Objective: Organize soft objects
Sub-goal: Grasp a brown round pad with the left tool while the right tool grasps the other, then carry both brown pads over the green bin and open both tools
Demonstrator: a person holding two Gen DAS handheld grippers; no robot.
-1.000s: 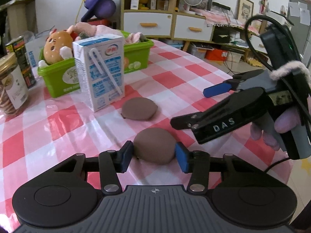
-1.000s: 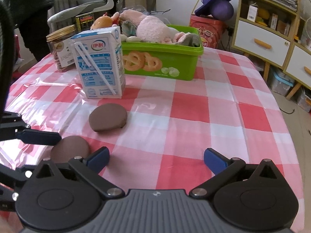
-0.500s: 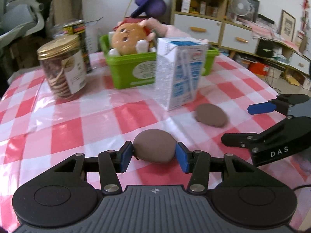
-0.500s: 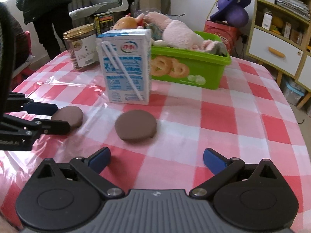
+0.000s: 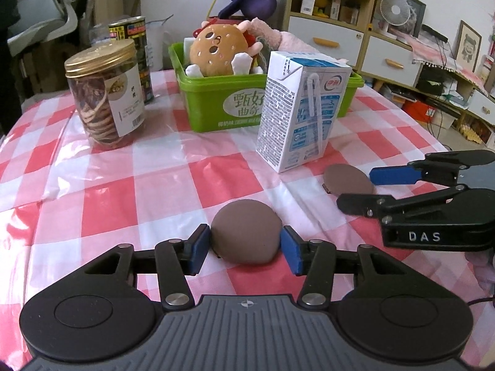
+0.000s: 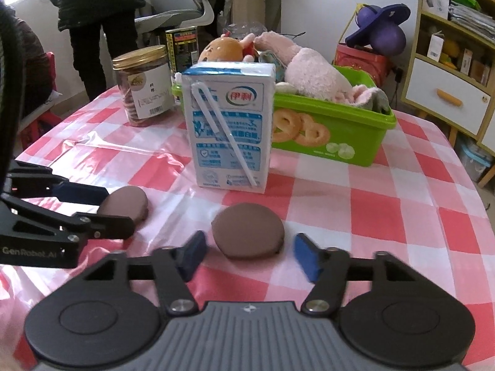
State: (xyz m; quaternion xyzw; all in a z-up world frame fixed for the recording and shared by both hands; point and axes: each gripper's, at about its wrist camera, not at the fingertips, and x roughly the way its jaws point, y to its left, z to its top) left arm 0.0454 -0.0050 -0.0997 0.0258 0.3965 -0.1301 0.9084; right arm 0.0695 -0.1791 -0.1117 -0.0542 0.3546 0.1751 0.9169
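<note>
Right gripper (image 6: 249, 255), wide open 1.0 s ago, has narrowed around pad 2 (image 6: 248, 235), ungripped; left gripper (image 5: 246, 252) stays clamped on pad 1 (image 5: 246, 235).

The milk carton (image 5: 301, 114) hides part of the green bin (image 5: 210, 108); the right hand-held gripper's fingertips (image 6: 306, 258) are blurred.

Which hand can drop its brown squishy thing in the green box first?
Probably left. The left gripper jaws already squeeze one brown pad; the right gripper jaws are open around the other pad.
</note>
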